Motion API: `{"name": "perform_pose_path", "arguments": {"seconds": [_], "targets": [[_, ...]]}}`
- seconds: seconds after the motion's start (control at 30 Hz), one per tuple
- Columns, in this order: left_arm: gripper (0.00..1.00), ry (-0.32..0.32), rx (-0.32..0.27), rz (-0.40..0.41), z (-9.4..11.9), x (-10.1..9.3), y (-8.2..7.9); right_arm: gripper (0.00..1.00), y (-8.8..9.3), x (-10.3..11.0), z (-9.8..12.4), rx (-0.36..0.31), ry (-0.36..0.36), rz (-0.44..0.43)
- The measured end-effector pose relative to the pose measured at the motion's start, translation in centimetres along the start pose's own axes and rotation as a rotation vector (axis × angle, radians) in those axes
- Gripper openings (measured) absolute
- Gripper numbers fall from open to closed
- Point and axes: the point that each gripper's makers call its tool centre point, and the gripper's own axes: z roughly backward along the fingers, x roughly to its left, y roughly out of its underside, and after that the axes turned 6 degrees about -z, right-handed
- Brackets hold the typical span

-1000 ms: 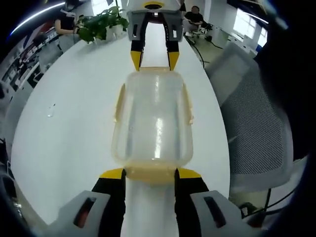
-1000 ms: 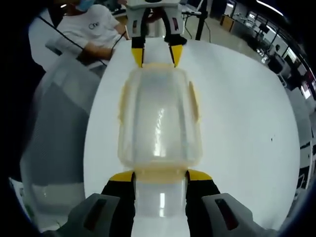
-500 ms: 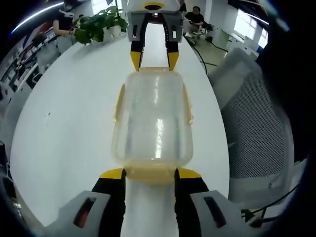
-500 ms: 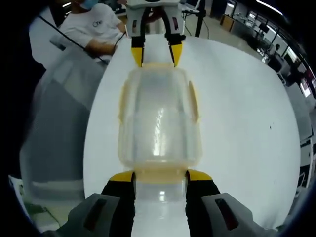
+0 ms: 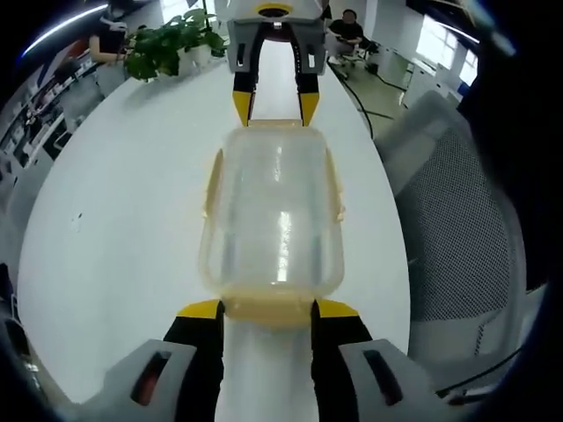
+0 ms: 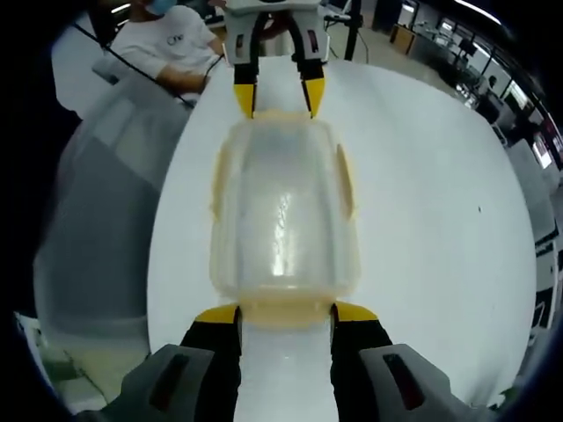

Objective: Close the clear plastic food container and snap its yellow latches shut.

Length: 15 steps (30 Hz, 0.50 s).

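Observation:
A clear plastic food container (image 5: 273, 220) with its lid on lies lengthwise on the white table (image 5: 123, 202). Yellow side latches (image 5: 212, 183) run along both long edges. My left gripper (image 5: 268, 309) holds the yellow end latch (image 5: 268, 313) at the near end between its yellow-tipped jaws. My right gripper (image 5: 274, 104) clasps the far end. In the right gripper view the same container (image 6: 283, 220) reaches from my right gripper (image 6: 286, 313), on its near end latch (image 6: 286, 312), to my left gripper (image 6: 274, 95) at the far end.
A grey mesh chair (image 5: 457, 220) stands by the table's edge and appears again as the chair (image 6: 97, 202) in the right gripper view. A potted plant (image 5: 163, 48) sits at the table's far end. A seated person (image 6: 171, 44) in white is beyond the table (image 6: 431, 202).
The background has drifted in both views while the container stays fixed between the two grippers, so container and grippers have shifted together. The jaws' spacing is unchanged.

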Motion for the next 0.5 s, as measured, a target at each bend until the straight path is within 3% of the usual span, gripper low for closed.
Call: {"name": "perform_pose_path", "arguments": {"seconds": [0.5], "targets": [[0.37, -0.006, 0.008, -0.003, -1.8, 0.1, -2.2, 0.38, 2.6, -0.2, 0.8, -0.005, 0.001, -0.004]]}}
